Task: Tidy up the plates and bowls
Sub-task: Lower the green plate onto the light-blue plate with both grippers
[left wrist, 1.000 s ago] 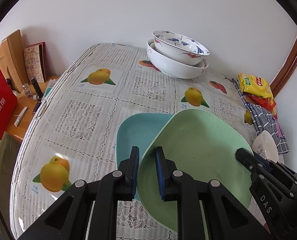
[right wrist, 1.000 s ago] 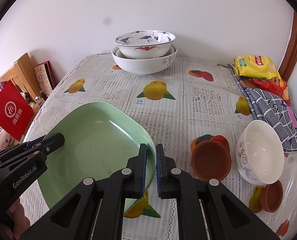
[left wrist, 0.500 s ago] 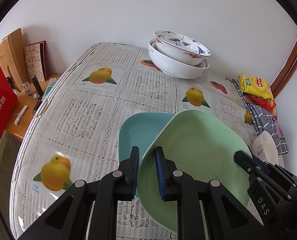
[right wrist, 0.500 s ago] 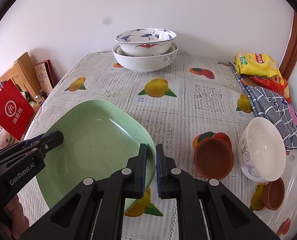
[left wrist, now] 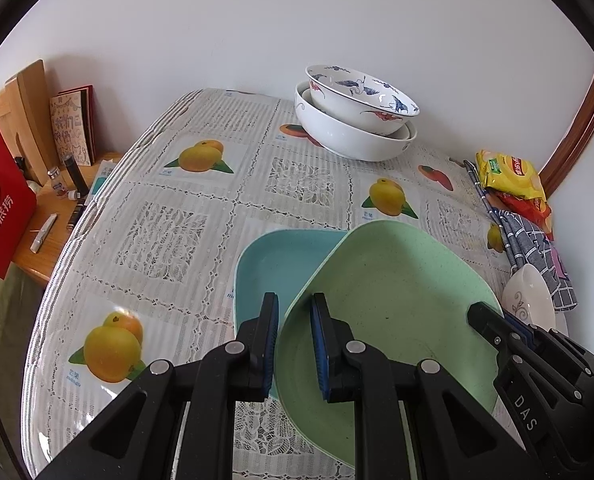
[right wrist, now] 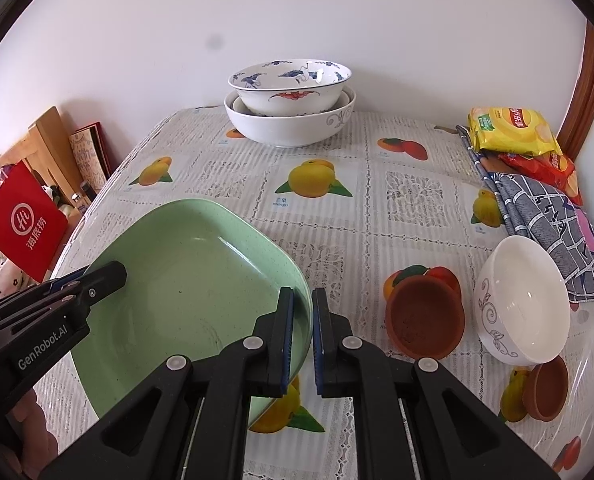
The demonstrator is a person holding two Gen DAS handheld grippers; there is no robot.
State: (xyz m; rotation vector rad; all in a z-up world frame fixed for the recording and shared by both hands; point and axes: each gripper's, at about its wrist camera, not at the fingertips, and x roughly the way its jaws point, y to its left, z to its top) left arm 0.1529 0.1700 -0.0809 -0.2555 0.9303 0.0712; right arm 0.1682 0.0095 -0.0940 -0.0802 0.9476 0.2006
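While both tools pinch it, the green plate (left wrist: 393,300) hangs tilted over the fruit-print tablecloth (left wrist: 157,232). Left wrist view: left gripper (left wrist: 295,344) jaws clamp the plate's near-left rim, one pad outside, one inside; plate overlaps the blue plate (left wrist: 273,264) lying flat on the cloth underneath. Right gripper (left wrist: 481,320) bites the rim on the plate's right side. Two stacked patterned bowls (left wrist: 357,116) sit at the far edge near the wall; snack bags (left wrist: 513,176) and a checked cloth (left wrist: 537,252) at right, white bowl (left wrist: 527,300) beside them. Right wrist view: right gripper (right wrist: 301,336) jaws nearly together on the plate's (right wrist: 185,280) right rim; left gripper (right wrist: 113,276) grips the opposite rim. Just right of the plate: brown dish (right wrist: 425,320), white bowl (right wrist: 525,304) tipped on its side, smaller brown dish (right wrist: 545,392) nearer the camera. Stacked bowls (right wrist: 289,108) far centre.
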